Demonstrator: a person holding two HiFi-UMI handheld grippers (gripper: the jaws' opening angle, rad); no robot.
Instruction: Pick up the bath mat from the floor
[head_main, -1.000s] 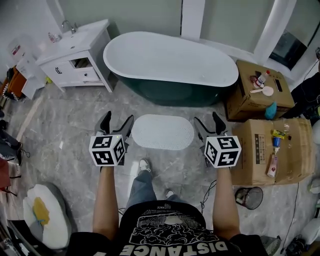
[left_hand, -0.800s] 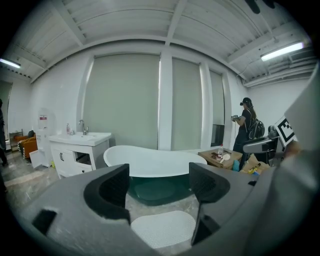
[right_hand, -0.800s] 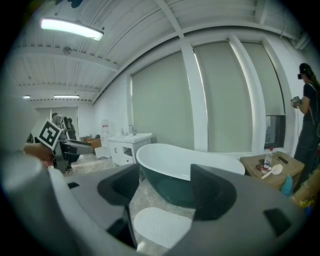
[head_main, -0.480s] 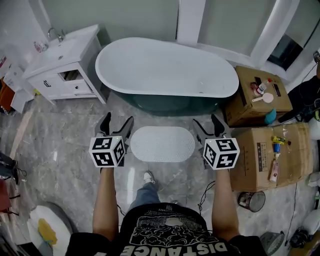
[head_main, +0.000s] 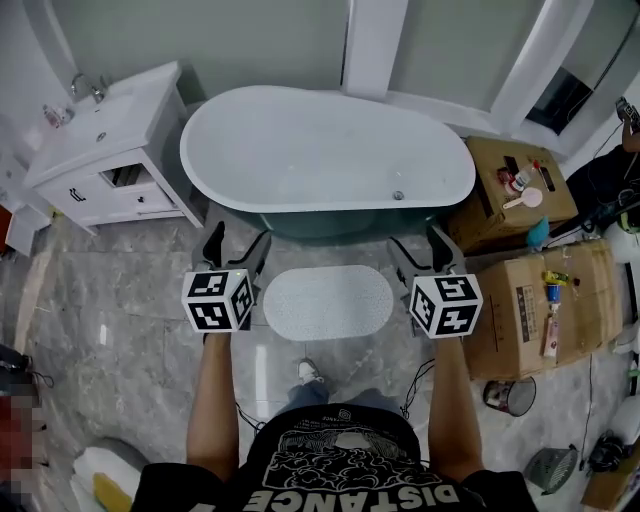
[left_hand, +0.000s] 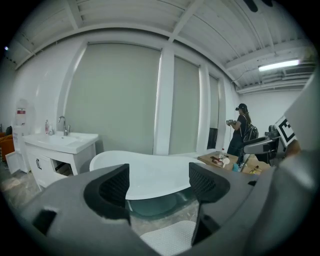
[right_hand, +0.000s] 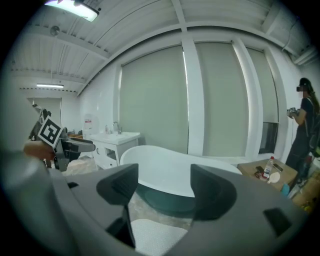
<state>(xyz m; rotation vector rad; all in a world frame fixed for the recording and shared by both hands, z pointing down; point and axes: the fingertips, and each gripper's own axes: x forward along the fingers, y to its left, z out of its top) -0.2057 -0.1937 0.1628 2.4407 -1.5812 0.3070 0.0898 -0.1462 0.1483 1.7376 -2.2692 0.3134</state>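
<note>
Left claw (head_main: 238, 246), right claw (head_main: 420, 248): jaws of both apart, nothing between them. Both held above floor (head_main: 120, 300), either side of bath mat (head_main: 328, 301), no contact. Mat flat on floor, just before bathtub (head_main: 325, 150). Nothing done yet; lowering, grasp, lift remain. Head view: whole mat. Gripper views: mat's edge only, plus standing person (left_hand: 242, 131).
</note>
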